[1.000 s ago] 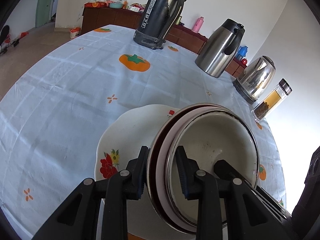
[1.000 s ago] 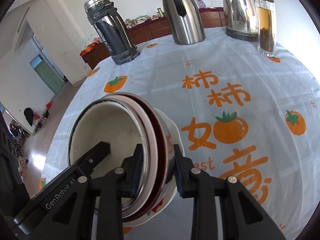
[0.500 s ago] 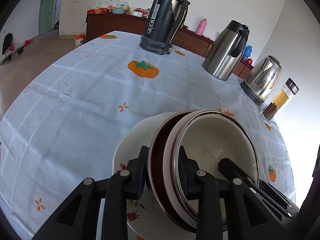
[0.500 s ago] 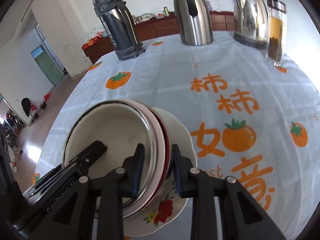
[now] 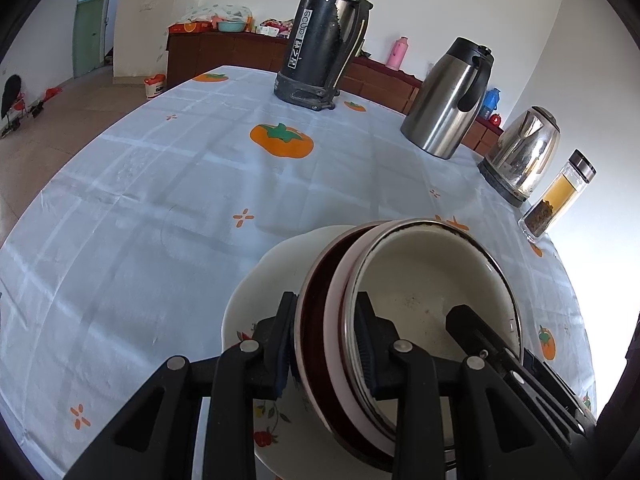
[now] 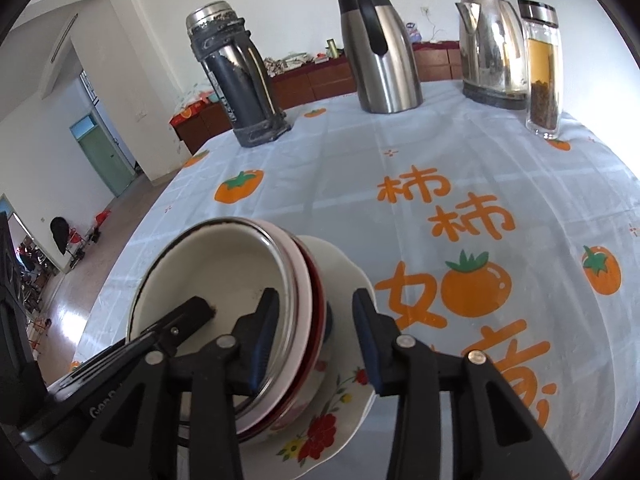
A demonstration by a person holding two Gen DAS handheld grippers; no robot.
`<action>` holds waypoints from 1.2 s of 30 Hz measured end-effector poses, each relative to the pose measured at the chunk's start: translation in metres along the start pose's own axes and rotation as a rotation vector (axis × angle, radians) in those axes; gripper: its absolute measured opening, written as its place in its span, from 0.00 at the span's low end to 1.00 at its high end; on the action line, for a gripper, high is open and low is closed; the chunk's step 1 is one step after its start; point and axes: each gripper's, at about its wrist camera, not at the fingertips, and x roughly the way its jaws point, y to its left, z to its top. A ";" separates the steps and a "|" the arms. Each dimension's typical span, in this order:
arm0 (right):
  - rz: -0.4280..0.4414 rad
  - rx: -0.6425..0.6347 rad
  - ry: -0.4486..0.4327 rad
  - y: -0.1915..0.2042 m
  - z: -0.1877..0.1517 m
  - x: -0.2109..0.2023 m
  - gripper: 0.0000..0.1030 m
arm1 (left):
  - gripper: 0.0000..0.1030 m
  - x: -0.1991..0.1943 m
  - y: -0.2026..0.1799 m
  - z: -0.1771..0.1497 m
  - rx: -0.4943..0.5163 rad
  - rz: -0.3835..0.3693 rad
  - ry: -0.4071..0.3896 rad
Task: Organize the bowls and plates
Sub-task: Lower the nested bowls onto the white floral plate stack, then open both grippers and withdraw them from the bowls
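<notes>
1. A nested stack of bowls (image 6: pixel 224 292), a cream enamel bowl innermost with pink and dark red rims behind it, is seen resting on a flowered plate (image 6: pixel 344 392) on the desk (image 6: pixel 500 152). The stack sits directly in front of both grippers, between their fingertips.

2. The left rim of the stack is pinched by the left gripper (image 5: pixel 326 338): one pad is pressed against the outer wall, the other inside the enamel bowl.

3. The right gripper (image 6: pixel 316 330) is shown with its jaws just opened. The inner pad lies close to the inside of the right rim, while the outer pad stands clear of the wall, with plate visible in the gap. The rim remains between the jaws but is no longer clamped.

4. The stack is judged to be set down and the right hand to be mid-release. The coming move is taken to turn on the rim running straight between each pair of jaws, so a withdrawal back along the fingers would be needed to avoid dragging the bowls.

5. Beyond the fingertips, a dark thermos (image 5: pixel 324 36), a steel carafe (image 5: pixel 448 100), a kettle (image 5: pixel 520 156) and a glass tea bottle (image 5: pixel 556 196) are lined up well apart from the plate.
</notes>
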 end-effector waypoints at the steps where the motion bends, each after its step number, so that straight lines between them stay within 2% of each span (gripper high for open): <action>1: -0.001 0.002 -0.005 0.000 0.000 -0.001 0.38 | 0.31 0.000 0.000 0.000 0.003 -0.002 0.002; 5: 0.012 0.018 -0.014 -0.004 -0.001 -0.004 0.39 | 0.31 0.000 -0.002 0.000 0.019 0.001 0.000; 8: 0.047 0.042 -0.068 -0.008 0.001 -0.018 0.39 | 0.33 -0.005 -0.003 0.001 0.027 -0.021 -0.021; 9: 0.052 0.047 -0.093 -0.009 0.002 -0.023 0.42 | 0.37 -0.007 -0.003 0.002 0.024 -0.034 -0.028; 10: 0.051 0.051 -0.116 -0.010 0.003 -0.028 0.51 | 0.41 -0.008 -0.002 0.002 0.020 -0.046 -0.032; 12: 0.039 0.071 -0.167 -0.013 0.002 -0.036 0.61 | 0.42 -0.011 -0.002 0.004 0.019 -0.054 -0.051; 18: 0.038 0.107 -0.255 -0.022 -0.005 -0.046 0.62 | 0.43 -0.027 -0.002 0.006 0.052 0.011 -0.171; 21: 0.016 0.105 -0.300 -0.025 -0.011 -0.055 0.66 | 0.56 -0.035 0.000 0.005 0.066 0.055 -0.243; 24: -0.033 0.123 -0.352 -0.032 -0.020 -0.066 0.73 | 0.60 -0.043 0.002 0.000 0.090 0.113 -0.317; 28: -0.030 0.162 -0.391 -0.041 -0.029 -0.078 0.85 | 0.73 -0.050 0.006 -0.012 0.088 0.112 -0.339; 30: -0.039 0.156 -0.430 -0.040 -0.033 -0.087 0.86 | 0.76 -0.054 0.008 -0.021 0.086 0.120 -0.342; 31: -0.044 0.146 -0.444 -0.039 -0.035 -0.090 0.90 | 0.78 -0.056 0.007 -0.024 0.088 0.127 -0.343; 33: -0.064 0.115 -0.479 -0.033 -0.041 -0.099 0.99 | 0.79 -0.061 0.007 -0.031 0.094 0.143 -0.344; 36: -0.068 0.082 -0.522 -0.026 -0.052 -0.114 1.00 | 0.79 -0.070 0.007 -0.041 0.102 0.175 -0.351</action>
